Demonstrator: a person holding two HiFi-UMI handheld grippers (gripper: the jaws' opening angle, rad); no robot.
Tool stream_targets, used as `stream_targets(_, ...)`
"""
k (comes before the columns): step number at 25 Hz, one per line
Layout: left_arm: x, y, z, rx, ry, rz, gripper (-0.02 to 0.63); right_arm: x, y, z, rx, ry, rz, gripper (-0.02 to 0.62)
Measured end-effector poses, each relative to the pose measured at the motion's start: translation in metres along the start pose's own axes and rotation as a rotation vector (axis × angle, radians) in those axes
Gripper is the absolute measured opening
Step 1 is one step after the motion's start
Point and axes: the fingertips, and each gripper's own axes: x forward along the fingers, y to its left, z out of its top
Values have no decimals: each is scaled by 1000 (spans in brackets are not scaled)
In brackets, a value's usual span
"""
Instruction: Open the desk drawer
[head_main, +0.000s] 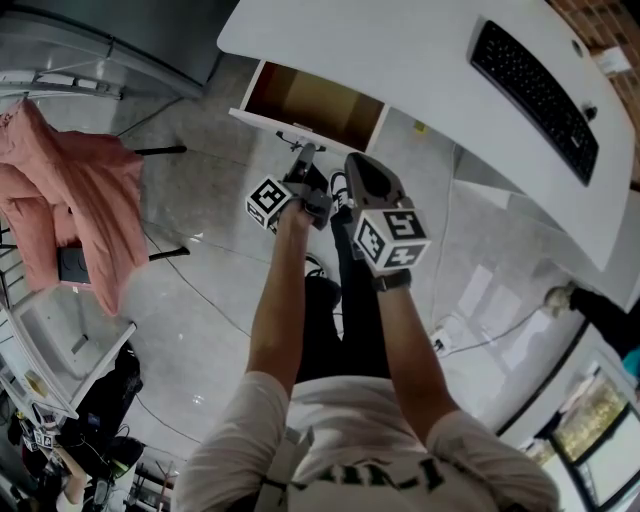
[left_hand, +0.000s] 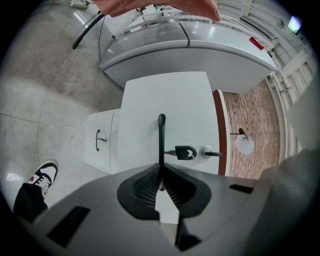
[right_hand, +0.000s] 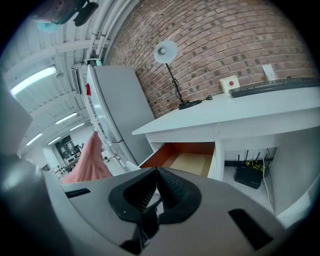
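Observation:
The desk drawer (head_main: 312, 102) stands pulled out from under the white desk (head_main: 400, 50), and its wooden inside shows. My left gripper (head_main: 304, 152) is shut on the black bar handle (left_hand: 161, 134) of the white drawer front (left_hand: 170, 115). A key (left_hand: 187, 152) sits in the lock beside the handle. My right gripper (head_main: 353, 162) hovers just right of the left one, short of the drawer, with its jaws shut on nothing. In the right gripper view (right_hand: 156, 172) the open drawer (right_hand: 187, 157) lies ahead.
A keyboard (head_main: 535, 95) lies on the desk. A lower drawer with its own handle (left_hand: 98, 140) sits below. A pink jacket (head_main: 75, 200) hangs on a chair at left. A fridge (right_hand: 120, 115), a desk lamp (right_hand: 165, 50) and a router (right_hand: 248, 175) under the desk are in view.

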Motion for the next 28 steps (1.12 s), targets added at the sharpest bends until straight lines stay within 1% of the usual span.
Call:
stream_targets(6, -15, 4, -1, -5, -8, 4, 17, -4, 9, -4, -1, 0, 8, 5)
stream_targets(18, -48, 37, -12, -25, -32, 62, 15, -7, 17, -11, -15, 17, 26, 5)
stream_targets(24, -58, 46, -4, -13, -33, 59, 15, -6, 19, -18, -28, 29, 34, 5)
stream_targets(28, -64, 56, -2, -17, -30, 83, 14, -3, 23, -22, -20, 41, 39, 5)
